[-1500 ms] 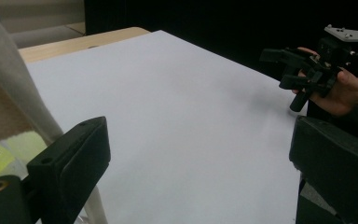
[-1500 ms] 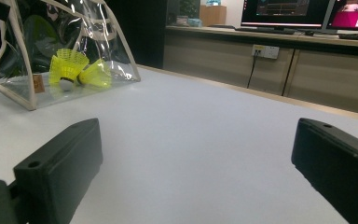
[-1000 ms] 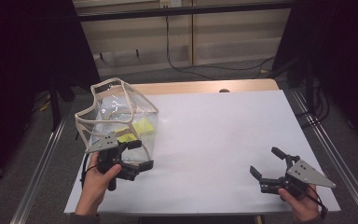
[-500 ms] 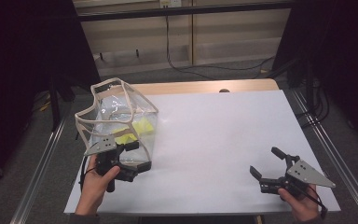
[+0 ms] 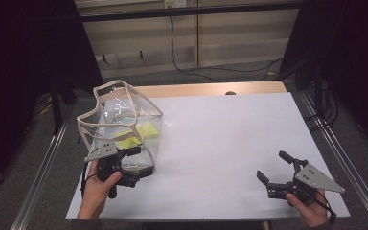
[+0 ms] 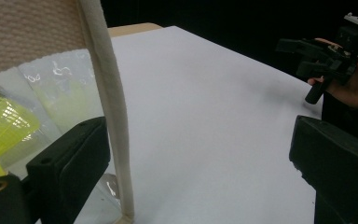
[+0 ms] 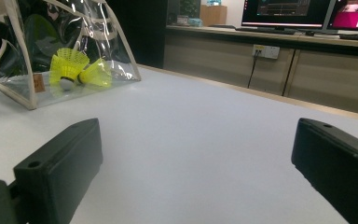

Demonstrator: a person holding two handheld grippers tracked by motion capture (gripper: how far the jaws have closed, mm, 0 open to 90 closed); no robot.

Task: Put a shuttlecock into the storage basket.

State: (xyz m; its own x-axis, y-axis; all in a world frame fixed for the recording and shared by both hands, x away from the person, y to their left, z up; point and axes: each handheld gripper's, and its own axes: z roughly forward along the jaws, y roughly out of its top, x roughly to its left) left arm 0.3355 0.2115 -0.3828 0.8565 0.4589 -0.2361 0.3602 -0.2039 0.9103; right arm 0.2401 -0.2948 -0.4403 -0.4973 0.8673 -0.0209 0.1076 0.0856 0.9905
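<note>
A clear plastic bag (image 5: pixel 124 120) with cream trim stands at the table's left and holds yellow shuttlecocks (image 5: pixel 143 130). My left gripper (image 5: pixel 139 162) is open at the bag's near corner. In the left gripper view the bag's cream edge strip (image 6: pixel 114 130) stands between the jaws, close to the left one, with a shuttlecock (image 6: pixel 2 130) behind the plastic. My right gripper (image 5: pixel 272 165) is open near the table's front right, with nothing between its jaws. The right gripper view looks across the sheet at the bag (image 7: pixel 65 42) and its shuttlecocks (image 7: pixel 77 67).
A white sheet (image 5: pixel 225 139) covers the table, with a wooden strip (image 5: pixel 206 89) along its far edge. Metal rails (image 5: pixel 333 143) run down both sides. Cables trail on the floor behind. The right hand and its gripper (image 6: pixel 328 56) appear far off in the left gripper view.
The left gripper has shifted slightly left and nearer beside the bag's corner. The right gripper and the bag have stayed in place.
</note>
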